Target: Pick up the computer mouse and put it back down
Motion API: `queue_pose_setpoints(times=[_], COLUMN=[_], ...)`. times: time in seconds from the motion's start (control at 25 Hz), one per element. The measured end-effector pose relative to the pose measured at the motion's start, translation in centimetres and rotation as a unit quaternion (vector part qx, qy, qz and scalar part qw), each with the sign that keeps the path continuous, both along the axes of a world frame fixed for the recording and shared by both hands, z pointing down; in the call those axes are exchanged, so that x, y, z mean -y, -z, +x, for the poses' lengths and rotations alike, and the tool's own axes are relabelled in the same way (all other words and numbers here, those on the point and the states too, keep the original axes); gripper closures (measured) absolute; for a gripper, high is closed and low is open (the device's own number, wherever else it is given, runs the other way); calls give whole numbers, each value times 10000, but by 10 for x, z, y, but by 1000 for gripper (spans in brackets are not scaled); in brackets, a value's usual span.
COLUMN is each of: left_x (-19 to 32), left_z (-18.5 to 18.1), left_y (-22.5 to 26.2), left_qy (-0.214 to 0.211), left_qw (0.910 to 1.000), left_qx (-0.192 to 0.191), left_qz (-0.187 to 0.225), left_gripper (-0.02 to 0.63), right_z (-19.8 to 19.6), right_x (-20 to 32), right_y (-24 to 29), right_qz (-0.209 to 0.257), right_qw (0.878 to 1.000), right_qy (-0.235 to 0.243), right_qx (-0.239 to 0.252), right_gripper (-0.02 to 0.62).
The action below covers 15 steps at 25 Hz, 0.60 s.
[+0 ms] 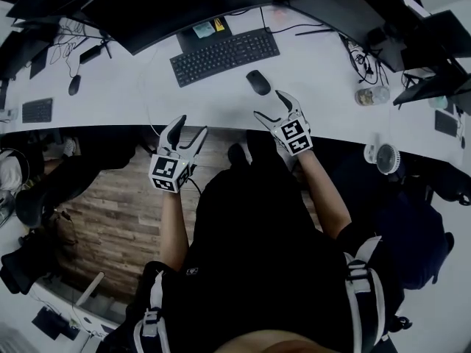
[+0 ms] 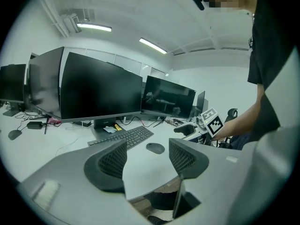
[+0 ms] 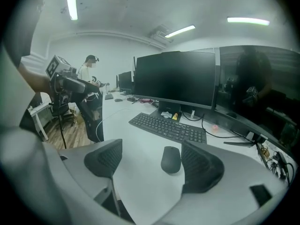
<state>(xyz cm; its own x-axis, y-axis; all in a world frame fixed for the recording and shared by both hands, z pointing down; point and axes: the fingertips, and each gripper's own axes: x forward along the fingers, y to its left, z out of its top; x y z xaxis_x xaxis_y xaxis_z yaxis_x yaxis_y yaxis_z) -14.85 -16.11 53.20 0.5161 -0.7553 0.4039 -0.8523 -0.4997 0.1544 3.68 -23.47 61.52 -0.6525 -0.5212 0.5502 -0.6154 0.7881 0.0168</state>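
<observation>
Desk (image 1: pixel 132 98): white, long, curved front edge.
Centre: black keyboard (image 1: pixel 224 56) before a monitor stand (image 1: pixel 202 34); computer mouse (image 1: pixel 258 82) near its right end.
Left: second keyboard (image 1: pixel 37 109), second mouse (image 1: pixel 73 84).
Right: clear jar (image 1: pixel 372 95), cables (image 1: pixel 364 65).

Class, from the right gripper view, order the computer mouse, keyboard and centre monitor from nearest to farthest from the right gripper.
1. Computer mouse, just ahead by the jaws.
2. Keyboard, beyond the mouse.
3. Monitor, rearmost, above the keyboard.

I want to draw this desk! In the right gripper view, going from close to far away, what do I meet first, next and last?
computer mouse → keyboard → monitor
</observation>
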Motion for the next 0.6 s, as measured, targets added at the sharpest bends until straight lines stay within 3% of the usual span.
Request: queue_pose_setpoints(times=[0.6], left_x=[37], left_z=[-1], left_y=[-13], left_qy=[18], left_qw=[9993], left_qx=[174], left_qz=[-329], left_gripper=[339], right_z=[-3], right_x=[53], right_y=[-49], right_qz=[-422], right_qw=[9990], right_qy=[65], right_qx=[-95], right_gripper=[218])
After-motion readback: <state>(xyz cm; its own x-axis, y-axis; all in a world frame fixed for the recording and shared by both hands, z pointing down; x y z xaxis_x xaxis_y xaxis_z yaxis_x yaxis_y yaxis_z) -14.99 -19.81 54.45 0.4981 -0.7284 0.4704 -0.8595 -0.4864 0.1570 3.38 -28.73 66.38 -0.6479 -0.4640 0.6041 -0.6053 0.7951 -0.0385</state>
